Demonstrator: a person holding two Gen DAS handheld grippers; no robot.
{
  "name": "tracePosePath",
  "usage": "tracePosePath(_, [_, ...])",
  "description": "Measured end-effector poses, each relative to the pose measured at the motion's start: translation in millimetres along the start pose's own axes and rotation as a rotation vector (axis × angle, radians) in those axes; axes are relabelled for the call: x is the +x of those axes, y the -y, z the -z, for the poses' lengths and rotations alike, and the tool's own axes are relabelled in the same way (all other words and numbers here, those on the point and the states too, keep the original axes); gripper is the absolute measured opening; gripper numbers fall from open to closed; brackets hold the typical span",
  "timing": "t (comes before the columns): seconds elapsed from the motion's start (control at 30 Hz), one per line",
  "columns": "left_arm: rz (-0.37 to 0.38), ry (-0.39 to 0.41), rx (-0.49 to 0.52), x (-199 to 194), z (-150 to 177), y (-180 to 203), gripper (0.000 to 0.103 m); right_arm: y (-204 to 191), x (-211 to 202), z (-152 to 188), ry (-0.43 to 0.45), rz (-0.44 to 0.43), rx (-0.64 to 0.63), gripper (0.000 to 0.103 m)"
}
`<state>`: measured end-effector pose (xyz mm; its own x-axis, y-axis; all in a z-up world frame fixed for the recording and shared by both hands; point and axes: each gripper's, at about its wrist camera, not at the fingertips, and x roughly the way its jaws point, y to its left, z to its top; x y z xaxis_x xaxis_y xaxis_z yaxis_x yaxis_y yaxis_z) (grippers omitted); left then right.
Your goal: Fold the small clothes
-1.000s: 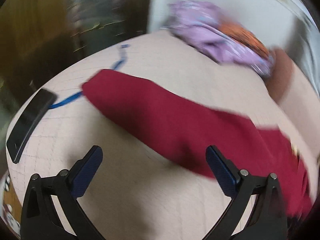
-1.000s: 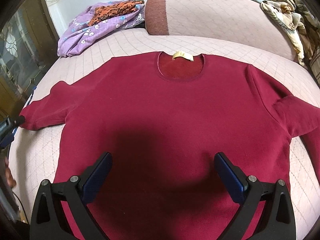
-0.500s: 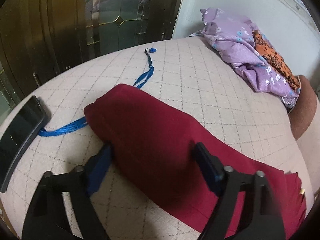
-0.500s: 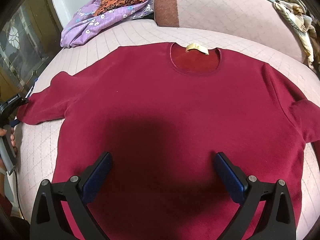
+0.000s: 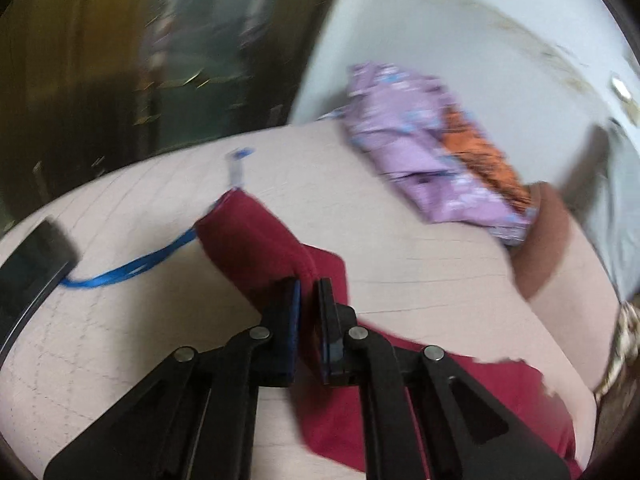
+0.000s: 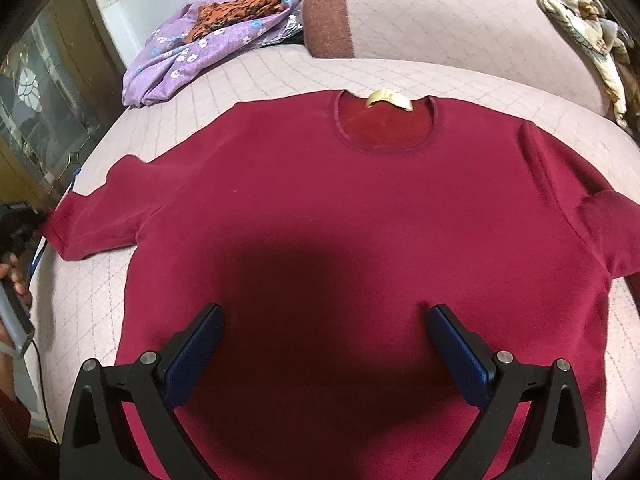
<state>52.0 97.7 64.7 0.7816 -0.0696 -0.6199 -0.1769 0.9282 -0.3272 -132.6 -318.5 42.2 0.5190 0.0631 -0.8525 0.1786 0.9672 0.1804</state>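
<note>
Fingers of the left gripper are pinched nearly together on the sleeve of the red sweater, which lies flat, front up, on the quilted bed. Right of that sleeve, over the sweater's lower body, the right gripper is spread wide, holding nothing.

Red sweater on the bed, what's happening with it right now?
A person is folding the red sweater, which lies face up on the quilted bed, label at the collar. The left gripper has its jaws closed on the sleeve near the cuff, apparently ready to carry it across the body. The right gripper hovers open above the lower front, holding nothing. The other sleeve looks partly tucked in; no fold is finished yet.
</note>
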Motion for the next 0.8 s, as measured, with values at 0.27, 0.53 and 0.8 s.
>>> tracePosePath(0.27, [0.292, -0.051, 0.221, -33.6, 31.1, 107.8, 0.001, 25.1, -11.9, -3.4, 0.023, 0.008, 0.063, 0.101])
tracePosePath(0.53, [0.444, -0.269, 0.455, -27.5, 110.0, 185.4, 0.001, 46.8, -16.8, -4.2, 0.029, 0.024, 0.104, 0.101])
tracePosePath(0.8, [0.326, -0.219, 0.362, -35.9, 89.2, 149.0, 0.067, 24.1, -19.8, -11.9, 0.036, -0.110, 0.027, 0.102])
